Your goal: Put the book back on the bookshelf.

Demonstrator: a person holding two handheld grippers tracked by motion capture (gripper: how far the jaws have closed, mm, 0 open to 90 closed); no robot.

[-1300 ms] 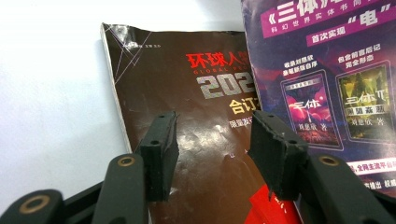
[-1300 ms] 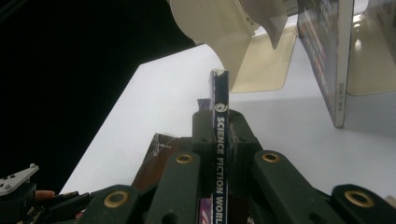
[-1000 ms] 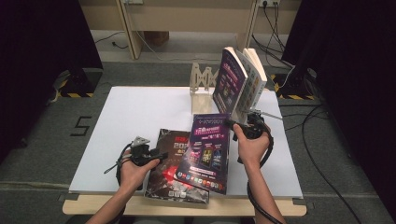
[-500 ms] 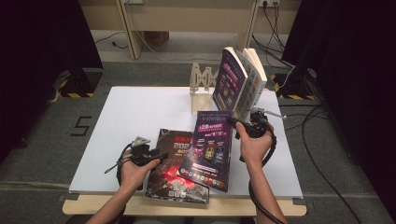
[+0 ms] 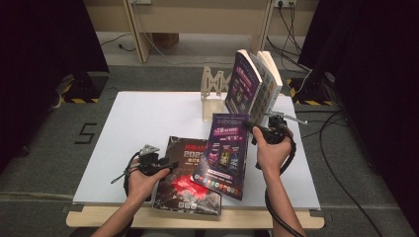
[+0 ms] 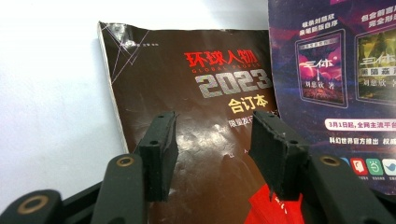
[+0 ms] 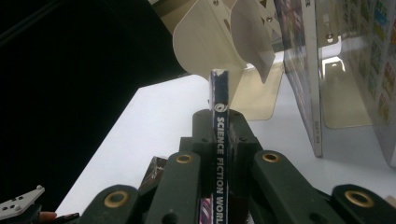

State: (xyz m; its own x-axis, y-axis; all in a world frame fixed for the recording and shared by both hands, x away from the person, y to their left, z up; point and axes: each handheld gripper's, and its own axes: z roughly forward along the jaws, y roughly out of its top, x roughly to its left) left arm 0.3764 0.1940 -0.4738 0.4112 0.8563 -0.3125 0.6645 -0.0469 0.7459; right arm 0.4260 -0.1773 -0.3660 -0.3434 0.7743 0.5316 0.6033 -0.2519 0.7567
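A purple magazine [image 5: 225,155] stands tilted on its lower edge at the table's front middle, and my right gripper [image 5: 258,132] is shut on its upper right edge. In the right gripper view the jaws clamp the spine [image 7: 219,93], which reads "SCIENCE FICTION WORLD". Under and left of it a dark "2023" magazine [image 5: 184,187] lies flat. My left gripper [image 5: 168,165] hovers over that magazine's left part, open. In the left gripper view its pads [image 6: 161,154] stand apart above the dark cover [image 6: 201,112], beside the purple magazine [image 6: 336,70].
A pale wooden book stand [image 5: 213,91] sits at the table's back middle, seen closer in the right gripper view [image 7: 210,42]. Two books [image 5: 247,89] lean upright just right of it. The white table [image 5: 138,128] has bare room at the left.
The right gripper has raised the purple magazine slightly and tipped it, its lower corner swinging left. The left gripper has stayed in place.
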